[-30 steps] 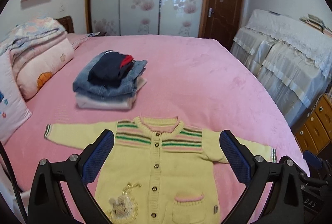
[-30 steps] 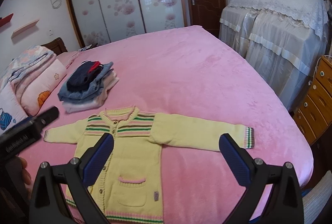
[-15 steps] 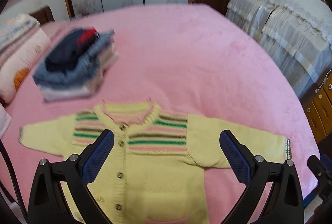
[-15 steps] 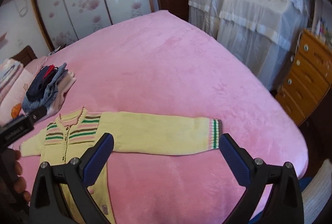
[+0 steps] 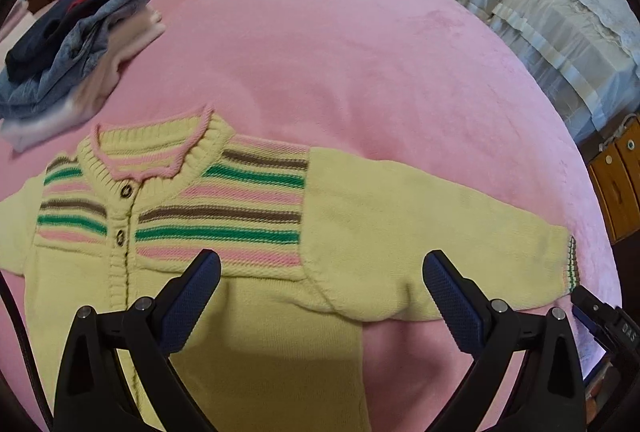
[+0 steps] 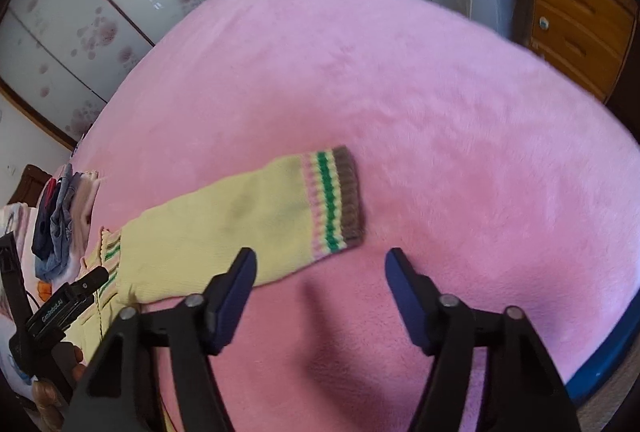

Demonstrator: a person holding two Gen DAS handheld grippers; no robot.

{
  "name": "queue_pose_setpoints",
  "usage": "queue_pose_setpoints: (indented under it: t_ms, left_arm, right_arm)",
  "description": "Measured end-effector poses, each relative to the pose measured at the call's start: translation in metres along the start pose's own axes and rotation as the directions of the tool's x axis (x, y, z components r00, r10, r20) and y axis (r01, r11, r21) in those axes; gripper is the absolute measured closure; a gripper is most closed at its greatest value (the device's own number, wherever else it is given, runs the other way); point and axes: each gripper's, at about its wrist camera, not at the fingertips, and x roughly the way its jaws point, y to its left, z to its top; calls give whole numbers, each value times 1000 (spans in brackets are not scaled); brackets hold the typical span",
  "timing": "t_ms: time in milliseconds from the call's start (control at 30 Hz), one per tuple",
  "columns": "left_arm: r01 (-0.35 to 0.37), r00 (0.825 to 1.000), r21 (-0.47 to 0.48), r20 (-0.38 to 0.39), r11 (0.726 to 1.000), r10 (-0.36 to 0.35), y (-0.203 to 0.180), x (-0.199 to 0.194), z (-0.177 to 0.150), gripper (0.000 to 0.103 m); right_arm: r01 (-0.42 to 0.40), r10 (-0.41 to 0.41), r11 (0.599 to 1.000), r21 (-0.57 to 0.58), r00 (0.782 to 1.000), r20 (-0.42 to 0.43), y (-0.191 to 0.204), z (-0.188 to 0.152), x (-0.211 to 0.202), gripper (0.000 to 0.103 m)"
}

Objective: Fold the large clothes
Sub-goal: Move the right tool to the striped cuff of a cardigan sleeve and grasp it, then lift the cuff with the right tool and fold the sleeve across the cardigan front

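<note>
A yellow knitted cardigan (image 5: 256, 216) with pink, green and brown stripes lies flat and buttoned on the pink bed (image 5: 340, 43). My left gripper (image 5: 320, 264) is open, low over the chest where the right-hand sleeve joins, with nothing between its fingers. In the right wrist view the sleeve ends in a striped cuff (image 6: 334, 199). My right gripper (image 6: 320, 258) hovers just short of that cuff, its jaws closing with only pink blanket between them. Its left fingertip (image 6: 244, 264) overlaps the sleeve's near edge. Each gripper shows at the edge of the other's view.
A stack of folded clothes (image 5: 76, 43) sits on the bed beyond the cardigan's collar. Cloth-covered furniture (image 5: 540, 11) and wooden drawers (image 6: 572, 3) stand past the bed's right edge. Sliding wardrobe doors (image 6: 80, 31) are at the back.
Both grippers came down close to the cardigan. The right one swung out along the sleeve to its cuff and rolled, and its jaws narrowed. The left one's jaws stayed wide.
</note>
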Motion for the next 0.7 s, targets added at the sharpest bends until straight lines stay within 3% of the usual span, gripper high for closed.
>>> queue_pose_setpoints:
  t_ms: [167, 233, 300, 333, 500, 700]
  left_arm:
    - [41, 998, -3, -37, 999, -41, -8, 14, 1, 2]
    - [58, 997, -2, -47, 998, -58, -11, 12, 2, 2]
    - [55, 998, 11, -43, 998, -55, -13, 8, 2, 2]
    - [55, 998, 22, -40, 998, -54, -14, 6, 2, 2]
    - [28, 1000, 39, 7, 999, -28, -7, -16, 1, 2]
    - [51, 999, 24, 5, 998, -51, 15, -40, -1, 2]
  right_arm:
    - [-79, 77, 993, 92, 997, 17, -13, 1, 17, 40]
    - [-90, 87, 990, 108, 996, 30, -13, 4, 22, 47]
    - [-85, 83, 991, 100, 996, 23, -12, 7, 29, 86]
    - [-102, 101, 990, 101, 995, 15, -9, 8, 32, 92]
    - [-97, 101, 995, -30, 986, 130, 29, 4, -2, 93]
    - [-154, 218, 946, -285, 954, 208, 113, -10, -52, 93]
